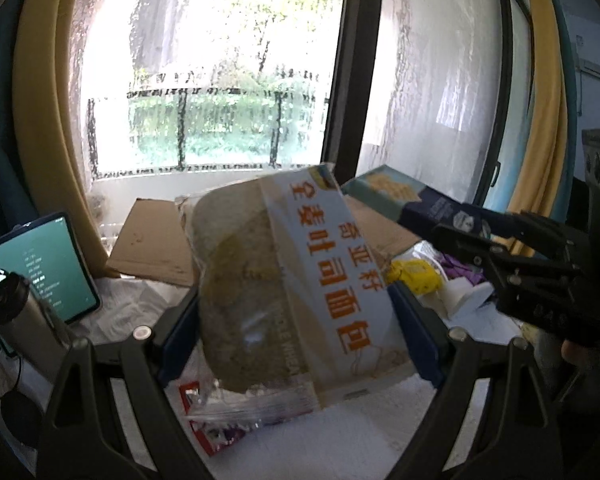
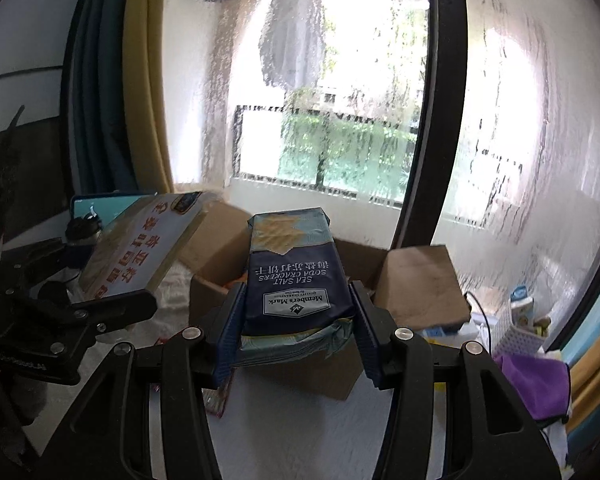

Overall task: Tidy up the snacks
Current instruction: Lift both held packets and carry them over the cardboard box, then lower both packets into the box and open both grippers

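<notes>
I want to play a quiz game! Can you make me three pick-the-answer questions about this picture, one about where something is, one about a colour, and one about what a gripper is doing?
1. Where is the tablet?
A. left of the bread
B. inside the box
C. on the window

2. What colour are the big letters on the bread bag?
A. green
B. orange
C. black

3. What is the right gripper doing?
A. hanging open
B. holding a bottle
C. squeezing the crackers

Answers: 1 A, it stands at the left edge beside the bottle. 2 B, the label print is orange. 3 C, both fingers press the pack's sides.
</notes>
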A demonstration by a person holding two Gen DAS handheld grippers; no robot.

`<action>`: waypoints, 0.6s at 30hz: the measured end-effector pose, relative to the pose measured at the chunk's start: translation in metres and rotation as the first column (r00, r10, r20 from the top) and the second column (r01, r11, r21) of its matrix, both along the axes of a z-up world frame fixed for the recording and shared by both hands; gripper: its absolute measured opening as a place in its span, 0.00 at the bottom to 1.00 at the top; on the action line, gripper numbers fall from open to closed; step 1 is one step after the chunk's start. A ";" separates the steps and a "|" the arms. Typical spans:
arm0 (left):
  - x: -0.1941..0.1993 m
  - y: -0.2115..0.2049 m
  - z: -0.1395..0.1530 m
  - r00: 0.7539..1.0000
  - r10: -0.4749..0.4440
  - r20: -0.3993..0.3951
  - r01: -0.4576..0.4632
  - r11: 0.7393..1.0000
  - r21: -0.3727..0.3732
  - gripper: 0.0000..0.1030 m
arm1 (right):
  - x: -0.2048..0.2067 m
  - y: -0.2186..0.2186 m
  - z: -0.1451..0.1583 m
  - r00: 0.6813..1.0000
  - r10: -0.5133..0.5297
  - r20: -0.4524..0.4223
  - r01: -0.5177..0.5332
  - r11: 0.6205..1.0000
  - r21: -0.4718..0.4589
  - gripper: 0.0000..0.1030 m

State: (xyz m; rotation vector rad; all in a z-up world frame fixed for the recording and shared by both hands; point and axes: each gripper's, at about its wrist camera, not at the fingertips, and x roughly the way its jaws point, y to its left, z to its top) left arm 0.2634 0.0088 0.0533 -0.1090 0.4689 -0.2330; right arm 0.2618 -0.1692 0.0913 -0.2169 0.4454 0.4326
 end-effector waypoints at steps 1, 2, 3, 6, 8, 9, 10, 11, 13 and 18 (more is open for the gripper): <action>0.003 0.002 0.000 1.000 0.001 0.004 -0.001 1.000 0.000 0.86 | 0.004 -0.001 0.001 1.000 -0.003 0.005 0.003 1.000 0.001 0.52; 0.008 0.004 0.001 1.000 0.004 0.009 -0.004 1.000 0.001 0.86 | 0.008 -0.002 0.002 1.000 -0.006 0.009 0.006 1.000 0.001 0.52; 0.014 0.006 0.002 1.000 0.008 0.010 -0.008 1.000 0.002 0.86 | 0.014 -0.002 0.004 1.000 -0.009 0.015 0.009 1.000 0.001 0.52; 0.028 0.012 0.003 1.000 0.011 0.015 -0.011 1.000 0.003 0.86 | 0.033 -0.005 0.008 1.000 -0.017 0.025 0.017 1.000 0.008 0.52; 0.040 0.015 0.004 1.000 0.019 0.018 -0.019 1.000 0.008 0.86 | 0.044 -0.008 0.010 0.999 -0.019 0.028 0.019 1.000 0.014 0.52; 0.048 0.017 0.004 1.000 0.024 0.017 -0.024 1.000 0.014 0.86 | 0.049 -0.009 0.011 0.999 -0.021 0.030 0.021 1.000 0.016 0.52; 0.054 0.019 0.004 1.000 0.025 0.016 -0.025 1.000 0.016 0.86 | 0.055 -0.010 0.011 0.999 -0.023 0.031 0.023 1.000 0.018 0.52; 0.063 0.020 0.004 1.000 0.026 0.014 -0.027 0.999 0.019 0.86 | 0.059 -0.011 0.010 0.999 -0.023 0.030 0.023 1.000 0.020 0.52; 0.075 0.021 0.003 1.000 0.027 0.011 -0.027 0.999 0.024 0.86 | 0.071 -0.014 0.009 0.999 -0.027 0.028 0.026 0.999 0.025 0.52; 0.110 0.014 -0.006 1.000 0.022 -0.010 -0.022 1.000 0.021 0.86 | 0.104 -0.023 0.000 0.999 -0.041 0.010 0.041 0.998 0.046 0.52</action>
